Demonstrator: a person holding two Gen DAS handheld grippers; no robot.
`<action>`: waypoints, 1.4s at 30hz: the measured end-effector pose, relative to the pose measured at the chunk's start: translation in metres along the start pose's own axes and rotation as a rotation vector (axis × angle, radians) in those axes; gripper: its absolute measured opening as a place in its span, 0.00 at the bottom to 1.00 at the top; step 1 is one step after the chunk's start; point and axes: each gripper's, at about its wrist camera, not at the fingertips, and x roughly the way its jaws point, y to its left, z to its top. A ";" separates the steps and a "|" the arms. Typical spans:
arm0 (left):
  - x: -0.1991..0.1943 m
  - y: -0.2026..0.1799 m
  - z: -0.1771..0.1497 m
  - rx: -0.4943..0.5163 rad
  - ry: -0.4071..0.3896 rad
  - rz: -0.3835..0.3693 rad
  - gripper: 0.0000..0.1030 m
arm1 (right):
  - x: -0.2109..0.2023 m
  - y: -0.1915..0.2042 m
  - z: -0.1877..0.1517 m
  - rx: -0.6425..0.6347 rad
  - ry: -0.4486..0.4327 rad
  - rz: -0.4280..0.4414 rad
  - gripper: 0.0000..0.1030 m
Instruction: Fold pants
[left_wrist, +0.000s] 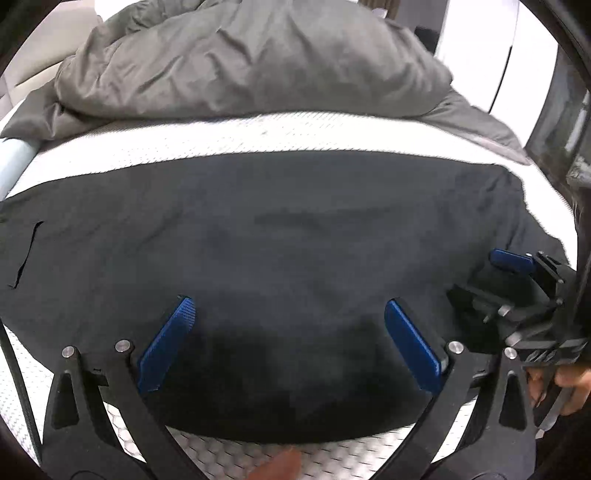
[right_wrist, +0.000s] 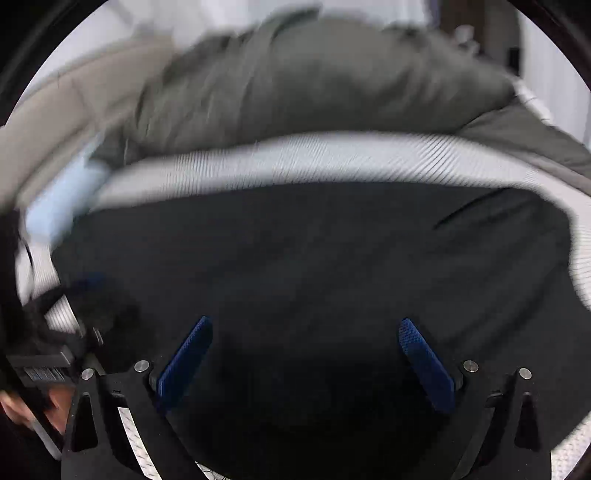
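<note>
Black pants (left_wrist: 295, 229) lie spread flat across a white mattress (left_wrist: 258, 136). My left gripper (left_wrist: 288, 306) hovers over their near part, open, its blue pads wide apart with only flat cloth below them. At the right edge of that view a blue finger (left_wrist: 511, 260) of the other gripper shows over the pants' right end. In the blurred right wrist view my right gripper (right_wrist: 306, 323) also stands open above the pants (right_wrist: 314, 251), holding nothing. The left tool appears as a dark blur at the left (right_wrist: 85, 295).
A crumpled grey duvet (left_wrist: 251, 62) is piled behind the pants along the far side of the mattress. A pale blue roll (left_wrist: 14, 155) lies at the left edge. A beige headboard (left_wrist: 48, 40) stands far left, and white doors (left_wrist: 472, 48) far right.
</note>
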 end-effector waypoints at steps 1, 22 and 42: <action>0.004 0.004 0.000 -0.002 0.010 0.017 0.99 | 0.005 0.002 -0.002 -0.028 0.014 -0.025 0.99; 0.009 -0.011 0.017 0.038 0.015 0.034 0.99 | -0.024 -0.047 0.011 0.076 -0.058 -0.112 1.00; 0.021 0.126 0.012 -0.127 0.090 0.280 0.99 | 0.019 -0.092 0.004 0.162 0.036 -0.243 0.99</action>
